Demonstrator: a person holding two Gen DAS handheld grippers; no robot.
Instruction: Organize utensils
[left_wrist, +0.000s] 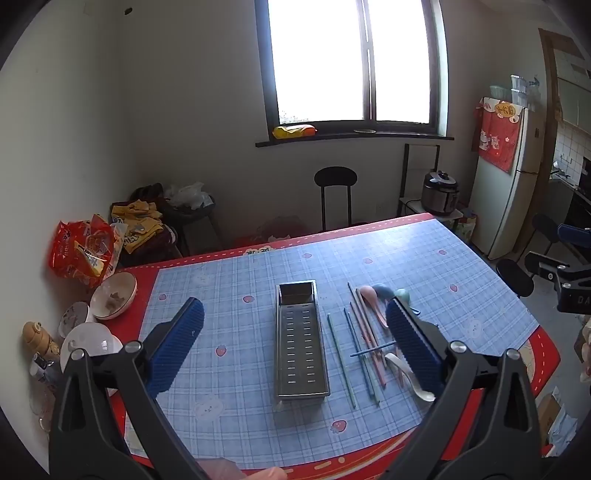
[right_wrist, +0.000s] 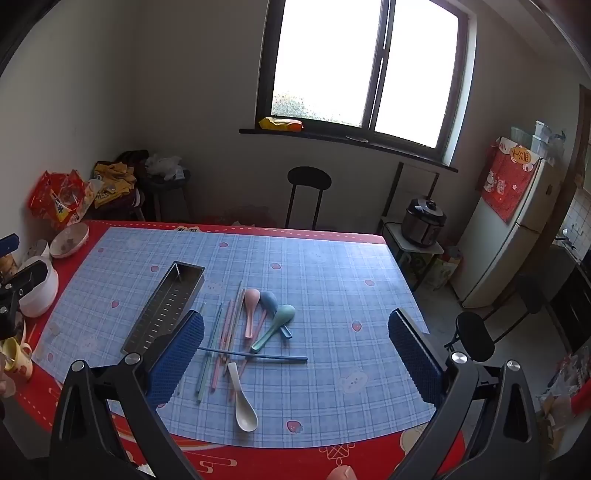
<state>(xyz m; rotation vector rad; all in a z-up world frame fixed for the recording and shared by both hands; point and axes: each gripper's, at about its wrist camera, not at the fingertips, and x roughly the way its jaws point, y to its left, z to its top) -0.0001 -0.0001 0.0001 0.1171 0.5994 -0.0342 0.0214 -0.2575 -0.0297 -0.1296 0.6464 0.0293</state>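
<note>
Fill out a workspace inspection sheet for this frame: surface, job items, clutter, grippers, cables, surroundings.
Surface: table with a blue plaid mat, red border.
Job's things: metal tray empty, lying on the mat; chopsticks scattered beside it, one blue chopstick lying across the others; pink spoon, blue spoon, green spoon and white spoon loose on the mat.
Clutter: bowls and a red snack bag at the table's left edge.
Grippers: left gripper and right gripper both open, holding nothing, above the table.
Cables: nothing seen.
Surroundings: window, stool, cooker, fridge.
</note>
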